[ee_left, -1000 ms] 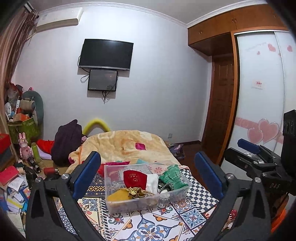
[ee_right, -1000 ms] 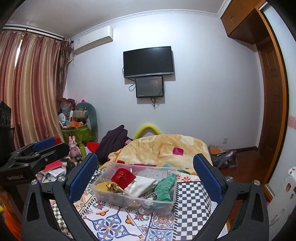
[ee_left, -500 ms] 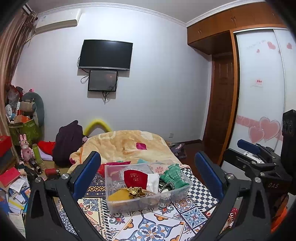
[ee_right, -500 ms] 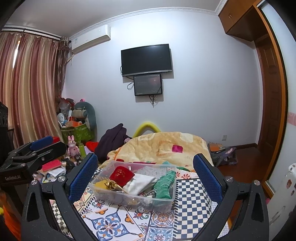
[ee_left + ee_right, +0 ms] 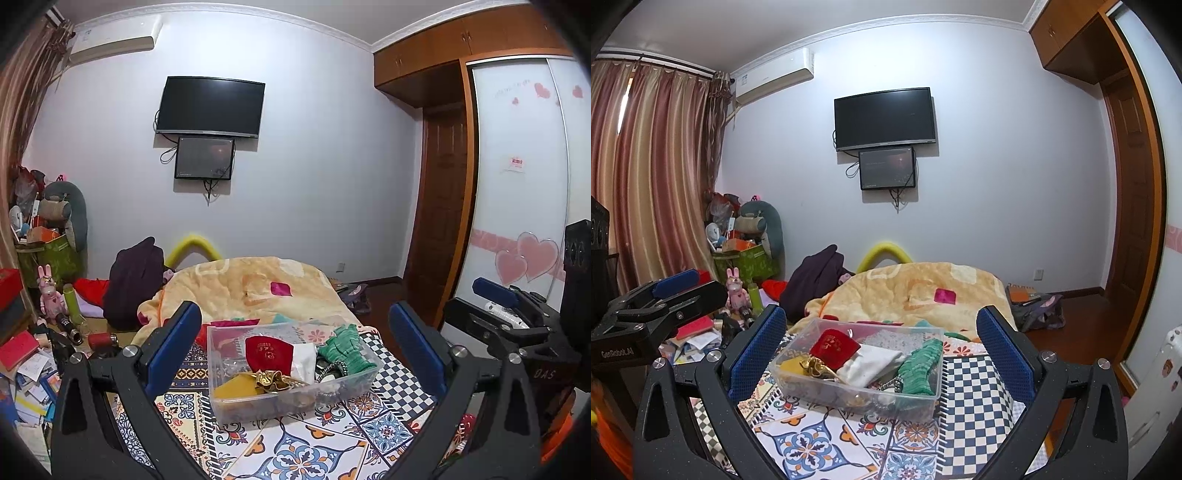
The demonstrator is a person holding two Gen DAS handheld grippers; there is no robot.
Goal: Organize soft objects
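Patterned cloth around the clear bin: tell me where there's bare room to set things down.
Free: the tiled cloth in front of the clear bin, and the checkered patch to its right. Crowded: inside the bin, and the floor clutter at left.

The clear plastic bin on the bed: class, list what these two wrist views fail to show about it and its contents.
- Items at the bottom of the clear bin, both views: covered by the red pouch, white cloth and green knit piece.
- Gold print on the red pouch: too small to read.
- Dark beaded item: partly buried, identity unclear.
- Bin's near left corner, right wrist view: hidden behind the right gripper finger.
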